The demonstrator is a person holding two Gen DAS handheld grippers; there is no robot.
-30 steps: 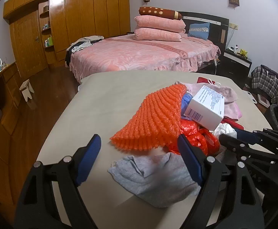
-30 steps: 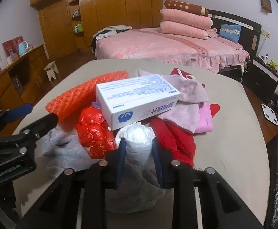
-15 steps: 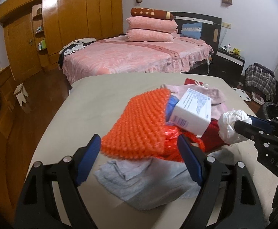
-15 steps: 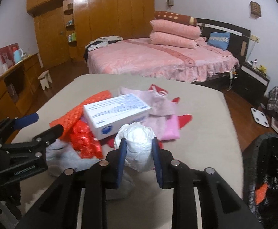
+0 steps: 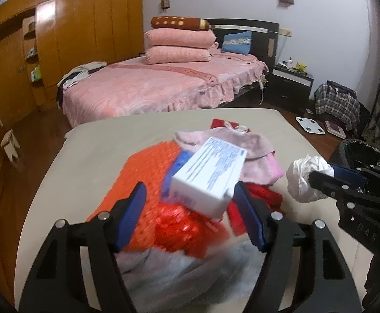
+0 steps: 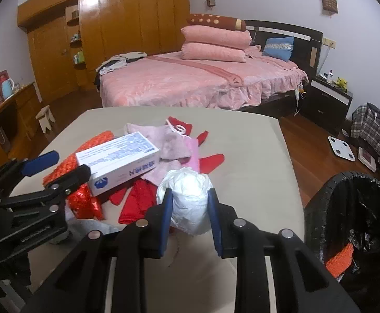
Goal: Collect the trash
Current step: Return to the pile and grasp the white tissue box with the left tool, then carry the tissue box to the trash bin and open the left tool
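On the beige table (image 5: 90,161) lies a pile: a white printed box (image 5: 208,177) (image 6: 119,161) on top of an orange foam net (image 5: 143,177), a red crinkled wrapper (image 5: 174,224) and pink clothes (image 5: 244,143). My left gripper (image 5: 190,208) (image 6: 64,165) hangs over the pile with its jaws closing; the box and wrapper sit between them, and the left pad stands off the box. My right gripper (image 6: 190,216) (image 5: 328,174) is shut on a crumpled white plastic wad (image 6: 187,198) (image 5: 304,180), held above the table near its right side.
A black-lined trash bin (image 6: 351,208) (image 5: 359,154) stands on the floor off the table's right edge, an orange scrap inside. A grey cloth (image 5: 176,274) lies at the pile's near side, red cloth (image 6: 135,200) beside it. A pink bed (image 6: 190,83) is behind the table.
The left gripper moved forward over the pile to the white box and its jaws narrowed. The right gripper lifted the white wad off the pile and carried it right, toward the bin.
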